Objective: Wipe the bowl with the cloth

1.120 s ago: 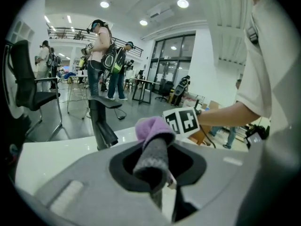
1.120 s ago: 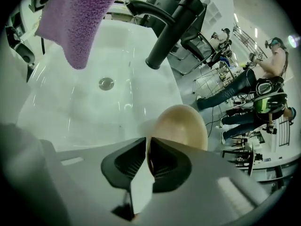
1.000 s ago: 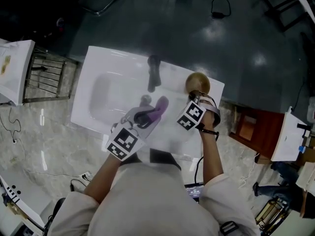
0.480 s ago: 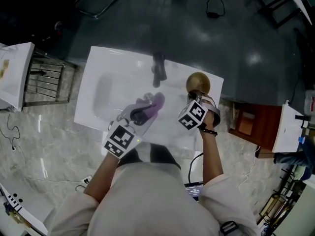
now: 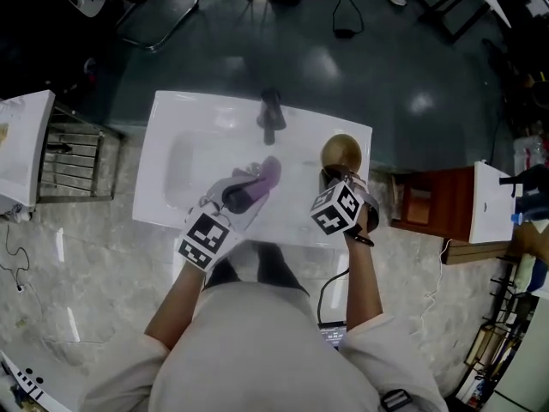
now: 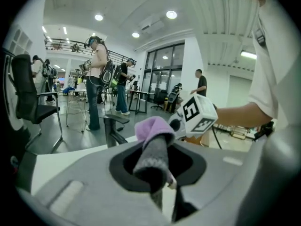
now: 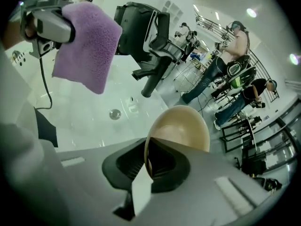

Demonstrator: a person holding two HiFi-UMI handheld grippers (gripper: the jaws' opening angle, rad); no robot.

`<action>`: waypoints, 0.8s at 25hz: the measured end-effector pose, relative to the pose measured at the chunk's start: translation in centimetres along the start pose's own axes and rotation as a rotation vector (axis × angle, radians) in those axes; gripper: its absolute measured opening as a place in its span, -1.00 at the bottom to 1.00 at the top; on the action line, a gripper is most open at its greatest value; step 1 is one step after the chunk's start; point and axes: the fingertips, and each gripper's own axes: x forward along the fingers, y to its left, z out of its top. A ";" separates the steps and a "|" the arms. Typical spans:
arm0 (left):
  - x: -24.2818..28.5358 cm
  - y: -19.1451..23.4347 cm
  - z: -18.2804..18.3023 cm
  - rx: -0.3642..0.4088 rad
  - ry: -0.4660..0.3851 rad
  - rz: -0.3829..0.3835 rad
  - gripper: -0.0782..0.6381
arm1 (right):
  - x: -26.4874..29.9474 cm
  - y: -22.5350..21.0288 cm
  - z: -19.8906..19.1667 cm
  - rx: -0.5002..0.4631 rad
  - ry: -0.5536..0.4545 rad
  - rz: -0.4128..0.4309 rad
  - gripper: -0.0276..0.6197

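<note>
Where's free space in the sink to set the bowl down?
The sink is bare in its left half, from the left rim to the faucet. The right side is crowded: the cloth in the left gripper and the bowl in the right gripper hang close together there.

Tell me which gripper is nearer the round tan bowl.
Right. The right gripper grips the bowl by its rim; the left gripper, holding the purple cloth, hangs apart to its left over the white sink.

One bowl (image 5: 341, 151), one purple cloth (image 5: 268, 174), one sink (image 5: 171, 117), one faucet (image 5: 269, 118), two grippers, left gripper (image 5: 249, 192) and right gripper (image 5: 336, 175)
</note>
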 end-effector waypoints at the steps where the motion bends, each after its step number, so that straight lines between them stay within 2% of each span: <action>1: -0.5 -0.3 0.1 0.007 -0.002 -0.005 -0.55 | -1.0 0.4 0.1 0.020 -0.013 -0.003 -0.87; 6: -2.9 -1.6 1.1 0.059 -0.025 -0.027 -0.55 | -5.8 2.0 0.9 0.146 -0.095 -0.031 -0.87; 10: -5.1 -2.4 2.1 0.098 -0.057 -0.026 -0.55 | -9.5 4.1 1.4 0.257 -0.174 0.001 -0.87; 15: -9.0 -2.2 2.8 0.154 -0.098 0.006 -0.55 | -14.2 6.2 4.3 0.412 -0.326 0.019 -0.87; 20: -13.2 -2.0 3.7 0.180 -0.141 0.041 -0.55 | -19.9 7.6 7.7 0.482 -0.482 -0.030 -0.87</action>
